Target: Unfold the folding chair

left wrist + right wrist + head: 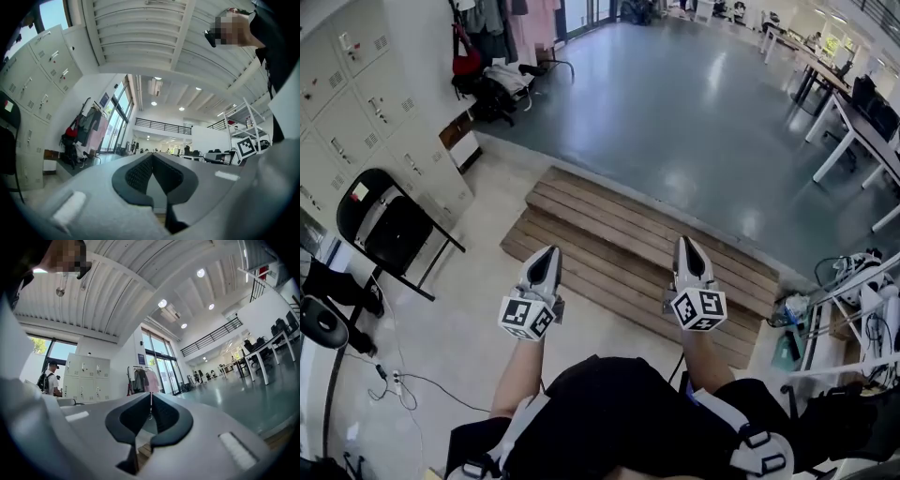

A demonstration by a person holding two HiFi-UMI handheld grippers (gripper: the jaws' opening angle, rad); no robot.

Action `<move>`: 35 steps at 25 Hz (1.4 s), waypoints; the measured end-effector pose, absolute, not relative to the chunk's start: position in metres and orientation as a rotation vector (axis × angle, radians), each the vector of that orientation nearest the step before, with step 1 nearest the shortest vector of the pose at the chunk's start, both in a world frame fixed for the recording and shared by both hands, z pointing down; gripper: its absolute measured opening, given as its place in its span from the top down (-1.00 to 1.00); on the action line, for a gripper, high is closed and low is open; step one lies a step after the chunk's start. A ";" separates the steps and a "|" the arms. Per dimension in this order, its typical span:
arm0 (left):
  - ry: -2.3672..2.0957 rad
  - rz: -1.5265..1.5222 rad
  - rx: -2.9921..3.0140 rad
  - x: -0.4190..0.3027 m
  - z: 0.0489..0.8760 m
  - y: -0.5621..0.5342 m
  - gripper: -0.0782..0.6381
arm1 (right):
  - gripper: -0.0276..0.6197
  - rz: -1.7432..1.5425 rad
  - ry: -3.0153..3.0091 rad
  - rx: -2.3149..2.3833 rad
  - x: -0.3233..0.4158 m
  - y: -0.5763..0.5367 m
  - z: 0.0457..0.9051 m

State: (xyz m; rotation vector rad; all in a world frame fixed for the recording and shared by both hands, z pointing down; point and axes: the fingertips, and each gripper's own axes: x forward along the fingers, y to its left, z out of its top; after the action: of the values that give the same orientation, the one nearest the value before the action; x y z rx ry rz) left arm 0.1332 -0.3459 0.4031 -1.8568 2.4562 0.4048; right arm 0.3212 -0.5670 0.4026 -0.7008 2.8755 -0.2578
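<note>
Beside the lockers [356,103] stands the black folding chair [394,230], well apart from the left tongs [546,255] and right tongs [687,247], both closed on nothing. Likely stiff and fairly heavy; take hold on its metal frame, not the padding.

An open-plan workspace, part office and part lab: grey metal lockers [356,112] line one wall, long desks [853,117] stand on a polished grey floor [675,103], coats [86,124] hang beside glass doors [161,373], and a railed mezzanine [161,125] overlooks the hall.
</note>
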 end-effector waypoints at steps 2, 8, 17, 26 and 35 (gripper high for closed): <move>2.511 0.404 -1.781 0.125 0.406 -0.325 0.78 | 0.90 -0.272 2.911 -0.617 0.297 -0.557 0.406; 2.663 0.414 -1.537 0.090 0.412 -0.256 0.78 | 0.90 -0.268 2.997 -0.370 0.222 -0.515 0.411; 2.786 0.423 -1.220 0.074 0.400 -0.225 0.79 | 0.91 -0.287 3.037 -0.095 0.153 -0.519 0.397; 2.860 0.412 -0.994 0.056 0.399 -0.198 0.78 | 0.91 -0.336 3.021 0.149 0.091 -0.497 0.393; 2.919 0.408 -0.722 0.057 0.403 -0.162 0.79 | 0.91 -0.355 3.047 0.431 0.042 -0.468 0.397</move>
State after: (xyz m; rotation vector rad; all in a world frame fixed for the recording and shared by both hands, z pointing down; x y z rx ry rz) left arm 0.0567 -0.1618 0.4029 -0.7220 2.9192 0.4078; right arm 0.0425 -0.4679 0.3968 0.4313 3.0472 -0.3545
